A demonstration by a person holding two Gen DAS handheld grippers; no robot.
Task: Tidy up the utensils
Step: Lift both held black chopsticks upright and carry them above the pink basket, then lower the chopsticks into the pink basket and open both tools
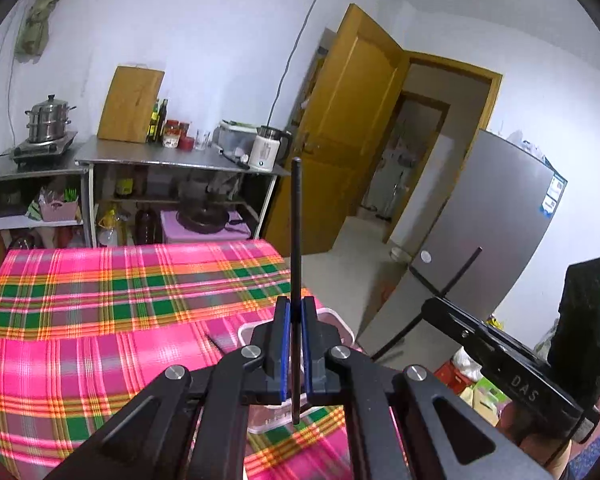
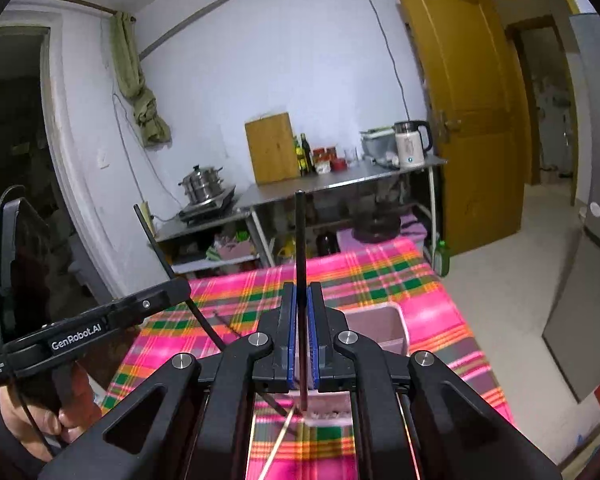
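Left tool (image 1: 296, 312) pinching thin black chopstick (image 1: 296, 220) (upright).

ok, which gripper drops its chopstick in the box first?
Left, narrowly. The left chopstick, in the left gripper, hangs over the middle of the box; the right chopstick, in the right gripper, hangs at its near corner.

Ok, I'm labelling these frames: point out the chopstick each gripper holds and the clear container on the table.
left chopstick (image 1: 296, 232), left wrist view, mid-shaft above the jaws.
right chopstick (image 2: 301, 240), right wrist view, mid-shaft above the jaws.
clear container (image 1: 342, 322), left wrist view, right rim.
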